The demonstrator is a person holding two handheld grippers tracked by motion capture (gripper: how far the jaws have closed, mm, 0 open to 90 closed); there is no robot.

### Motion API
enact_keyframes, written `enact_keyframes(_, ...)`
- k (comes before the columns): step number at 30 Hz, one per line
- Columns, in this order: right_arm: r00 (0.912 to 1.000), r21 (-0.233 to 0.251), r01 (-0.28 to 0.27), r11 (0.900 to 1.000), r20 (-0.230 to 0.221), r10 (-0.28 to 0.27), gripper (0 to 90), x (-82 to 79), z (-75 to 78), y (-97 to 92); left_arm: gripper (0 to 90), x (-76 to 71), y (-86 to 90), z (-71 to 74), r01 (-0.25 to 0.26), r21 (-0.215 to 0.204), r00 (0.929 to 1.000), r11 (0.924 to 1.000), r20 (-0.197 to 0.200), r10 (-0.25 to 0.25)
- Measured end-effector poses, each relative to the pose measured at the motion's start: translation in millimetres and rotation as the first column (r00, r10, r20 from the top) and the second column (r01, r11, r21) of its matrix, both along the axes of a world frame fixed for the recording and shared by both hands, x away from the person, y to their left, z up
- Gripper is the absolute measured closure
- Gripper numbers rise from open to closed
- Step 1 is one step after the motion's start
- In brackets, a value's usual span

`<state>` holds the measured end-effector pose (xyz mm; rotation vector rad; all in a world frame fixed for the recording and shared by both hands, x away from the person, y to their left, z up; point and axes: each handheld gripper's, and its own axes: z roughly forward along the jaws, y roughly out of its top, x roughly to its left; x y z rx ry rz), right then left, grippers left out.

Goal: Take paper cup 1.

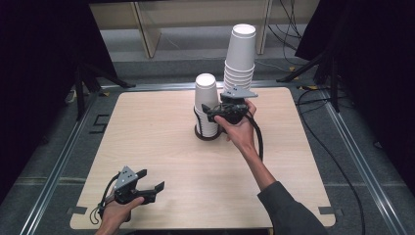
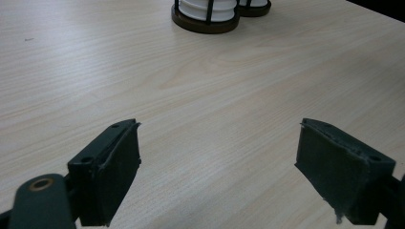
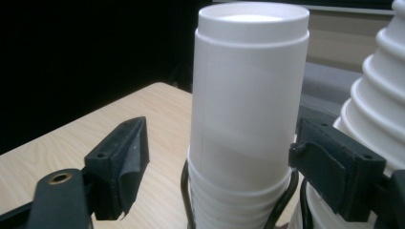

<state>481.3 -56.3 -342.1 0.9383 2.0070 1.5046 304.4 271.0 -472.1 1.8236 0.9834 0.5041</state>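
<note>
A short stack of upturned white paper cups (image 1: 205, 100) stands in a black wire holder with a dark round base (image 1: 206, 134) at the table's middle back. A taller stack (image 1: 241, 56) rises right behind it. My right gripper (image 1: 208, 112) is level with the short stack's upper part. In the right gripper view its jaws straddle the top cup (image 3: 248, 95): the left pad stands clear of it and the right pad is close by its side, so my right gripper (image 3: 219, 129) is open. My left gripper (image 1: 153, 178) rests near the front left edge, open and empty (image 2: 219, 126).
The light wooden table (image 1: 161, 127) has rounded corners and a metal frame around it. The holder bases (image 2: 205, 24) lie far ahead of the left gripper. Tripod legs and cables lie on the floor behind and to the right. The tall stack (image 3: 382, 109) stands close to the right jaw.
</note>
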Motion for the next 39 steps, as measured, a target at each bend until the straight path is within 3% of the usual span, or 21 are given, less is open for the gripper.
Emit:
enact_keyframes(9, 0.9985, -0.023, 0.050, 0.9985, -0.022, -0.050, 21.9, 11.8, 3.0, 11.5, 14.5, -0.2, 0.3, 0.5, 0.001, 0.004, 1.0000, 1.0000, -0.001, -0.001)
enact_keyframes(11, 0.9975, -0.021, 0.062, 0.9979, -0.034, -0.062, 21.6, 14.5, 2.3, 12.9, 14.5, 0.1, -1.2, -1.2, 0.008, -0.022, 1.0000, 0.9997, 0.005, -0.008)
enact_keyframes(14, 0.9969, -0.026, 0.073, 0.9970, -0.028, -0.074, 20.0, 18.3, 1.3, 15.3, 14.5, -1.4, -1.2, -0.9, -0.007, -0.027, 0.9999, 0.9996, -0.012, 0.007)
enact_keyframes(18, 0.9951, -0.036, 0.092, 0.9951, -0.034, -0.093, 19.1, 19.8, 1.9, 19.5, 14.5, -0.5, -1.2, -1.0, -0.003, -0.028, 1.0000, 0.9996, -0.006, 0.002)
enact_keyframes(21, 0.9926, -0.030, 0.119, 0.9925, -0.025, -0.119, 19.6, 21.6, 3.2, 22.7, 14.5, -1.4, -1.7, -0.7, -0.002, -0.023, 0.9999, 0.9997, -0.010, 0.002)
enact_keyframes(24, 0.9880, -0.028, 0.146, 0.9889, -0.047, -0.147, 19.6, 24.4, 2.7, 28.1, 14.5, -0.5, -1.0, -1.1, 0.004, -0.025, 1.0000, 0.9997, 0.001, -0.004)
enact_keyframes(25, 0.9870, -0.023, 0.156, 0.9876, -0.038, -0.156, 19.2, 25.5, 2.2, 29.3, 14.5, -1.6, -0.9, -0.9, -0.007, -0.027, 0.9999, 0.9996, -0.012, 0.006)
enact_keyframes(27, 0.9837, -0.024, 0.170, 0.9851, -0.054, -0.172, 19.2, 26.9, 2.1, 31.9, 14.5, -1.1, -1.0, -1.2, -0.004, -0.032, 1.0000, 0.9995, -0.004, 0.004)
enact_keyframes(29, 0.9833, -0.033, 0.176, 0.9839, -0.043, -0.177, 20.5, 29.7, 1.6, 33.2, 14.5, -0.2, -0.4, -1.0, 0.011, -0.022, 0.9999, 0.9997, 0.010, -0.011)
enact_keyframes(31, 0.9792, -0.006, 0.192, 0.9813, -0.065, -0.192, 20.0, 30.0, 1.1, 35.5, 14.5, -1.9, -1.3, -0.9, 0.000, -0.032, 1.0000, 0.9995, -0.005, 0.000)
enact_keyframes(35, 0.9769, -0.022, 0.207, 0.9781, -0.050, -0.208, 18.9, 31.8, 0.6, 37.7, 14.5, -1.5, -1.0, -0.8, 0.002, -0.029, 1.0000, 0.9996, -0.002, -0.002)
enact_keyframes(39, 0.9754, -0.009, 0.214, 0.9768, -0.051, -0.214, 18.1, 33.7, -0.7, 39.6, 14.5, -0.2, 0.1, 0.1, 0.023, -0.004, 0.9996, 0.9997, 0.015, -0.023)
